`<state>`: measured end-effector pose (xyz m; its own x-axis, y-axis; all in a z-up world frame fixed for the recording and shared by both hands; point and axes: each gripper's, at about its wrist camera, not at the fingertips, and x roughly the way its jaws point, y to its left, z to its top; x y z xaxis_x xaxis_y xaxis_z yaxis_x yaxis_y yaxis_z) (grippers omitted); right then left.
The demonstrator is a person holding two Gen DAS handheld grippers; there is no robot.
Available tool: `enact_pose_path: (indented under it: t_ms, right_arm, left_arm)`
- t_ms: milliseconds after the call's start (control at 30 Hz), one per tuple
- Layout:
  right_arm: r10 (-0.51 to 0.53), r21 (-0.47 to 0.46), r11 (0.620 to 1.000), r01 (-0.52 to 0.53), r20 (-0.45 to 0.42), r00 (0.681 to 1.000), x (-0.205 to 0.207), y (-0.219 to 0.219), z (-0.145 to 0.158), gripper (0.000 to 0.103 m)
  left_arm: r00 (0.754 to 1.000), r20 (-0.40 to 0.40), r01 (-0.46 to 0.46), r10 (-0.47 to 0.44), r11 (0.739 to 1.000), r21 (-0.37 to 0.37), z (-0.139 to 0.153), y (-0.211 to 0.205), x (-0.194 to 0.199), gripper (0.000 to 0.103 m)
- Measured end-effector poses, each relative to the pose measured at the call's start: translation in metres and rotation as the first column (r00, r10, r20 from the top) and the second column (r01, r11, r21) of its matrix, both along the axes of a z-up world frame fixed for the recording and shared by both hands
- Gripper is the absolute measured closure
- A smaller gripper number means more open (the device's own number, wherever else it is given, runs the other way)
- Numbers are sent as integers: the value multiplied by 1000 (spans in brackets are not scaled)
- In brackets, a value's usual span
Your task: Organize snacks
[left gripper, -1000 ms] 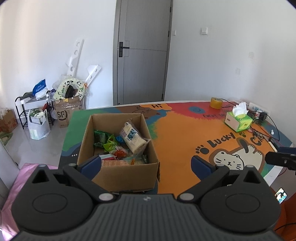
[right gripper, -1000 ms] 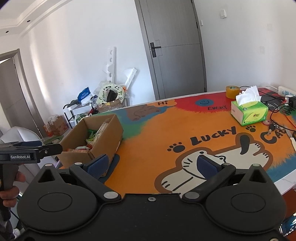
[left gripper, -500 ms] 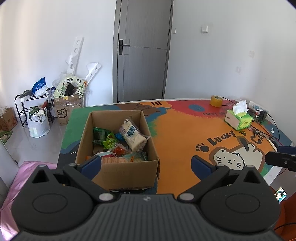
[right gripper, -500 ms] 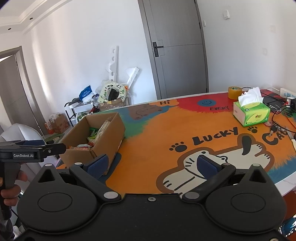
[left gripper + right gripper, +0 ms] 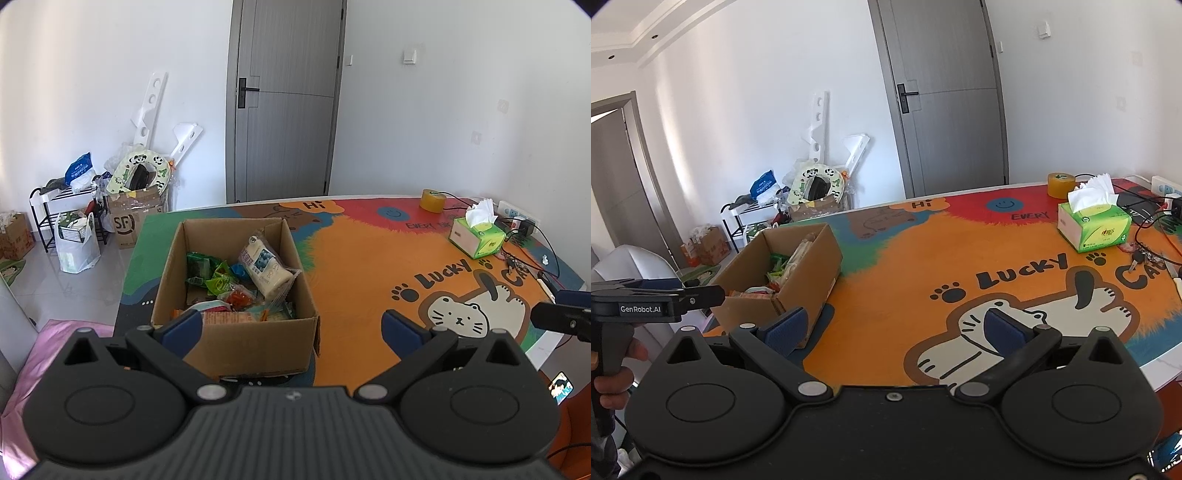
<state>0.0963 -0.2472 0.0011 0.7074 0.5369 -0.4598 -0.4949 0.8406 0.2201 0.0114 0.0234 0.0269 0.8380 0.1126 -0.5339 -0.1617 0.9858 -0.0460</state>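
A: Where are the snacks?
B: In the open cardboard box (image 5: 236, 332) near the left edge of the table (image 5: 362, 266); a white packet (image 5: 266, 271) leans on top.
A: And the tongs?
B: The left gripper (image 5: 291, 326) and the right gripper (image 5: 894, 326) both stand wide, holding nothing, above the table's near edge.

matt cardboard box (image 5: 236, 343), glossy snack packets (image 5: 267, 271).
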Motion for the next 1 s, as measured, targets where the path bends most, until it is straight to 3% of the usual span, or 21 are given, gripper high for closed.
enact_pose_path:
  t_ms: [1000]
  right_arm:
    - [1,-2,1000,-1,0,1000,-2,0,0,0]
  left_arm:
    - [1000,2,-6,6,1000,0,-2,2,0,0]
